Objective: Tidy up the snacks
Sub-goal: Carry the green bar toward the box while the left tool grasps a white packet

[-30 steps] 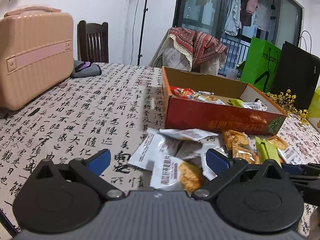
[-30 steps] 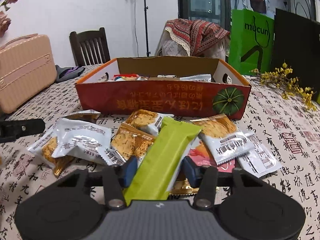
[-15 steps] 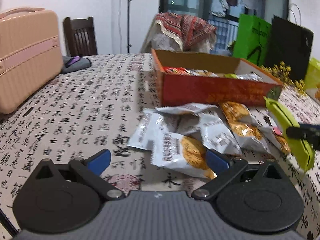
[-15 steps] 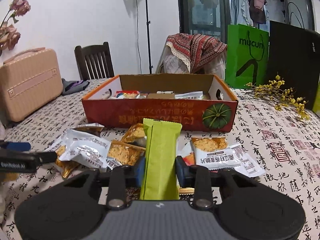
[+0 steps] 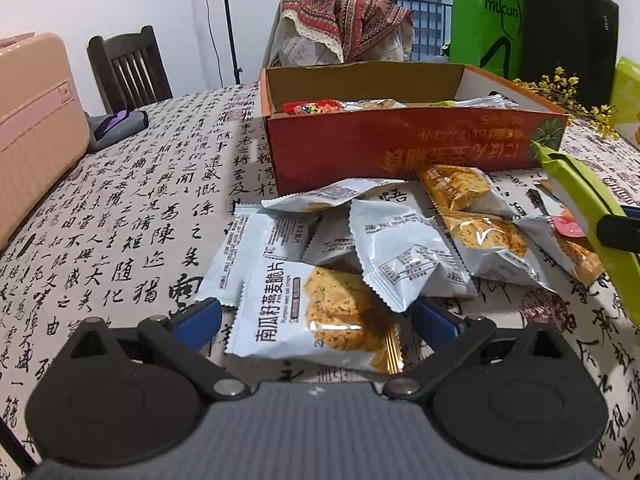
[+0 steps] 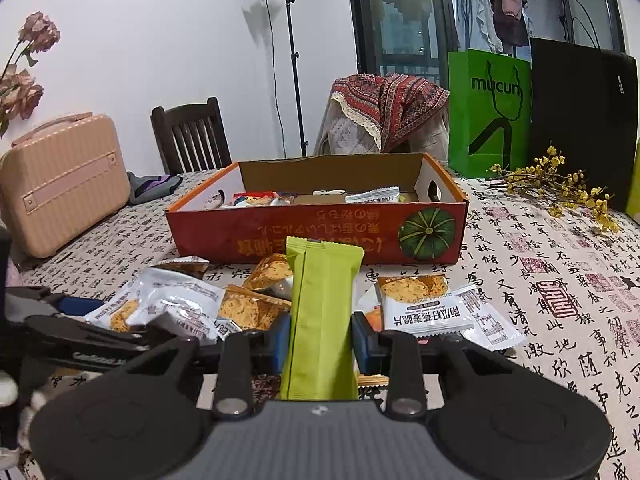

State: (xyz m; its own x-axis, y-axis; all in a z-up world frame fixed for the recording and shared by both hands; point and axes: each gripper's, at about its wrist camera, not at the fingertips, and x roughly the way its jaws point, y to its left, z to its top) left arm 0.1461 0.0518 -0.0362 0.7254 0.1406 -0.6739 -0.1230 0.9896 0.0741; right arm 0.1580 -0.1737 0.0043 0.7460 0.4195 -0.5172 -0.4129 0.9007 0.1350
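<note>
**Green bar held, white packet framed**

On the left, the left gripper (image 5: 316, 320) has jaws spread wide around a white crisp packet (image 5: 316, 312), not gripping; centre it before closing. On the right, the right gripper (image 6: 320, 338) clamps a green snack bar (image 6: 322, 312) upright, short of the orange box (image 6: 316, 232).

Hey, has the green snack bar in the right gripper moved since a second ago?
Yes. The green snack bar, clamped in the right gripper, has risen off the pile and turned upright; its top now overlaps the orange box.
</note>
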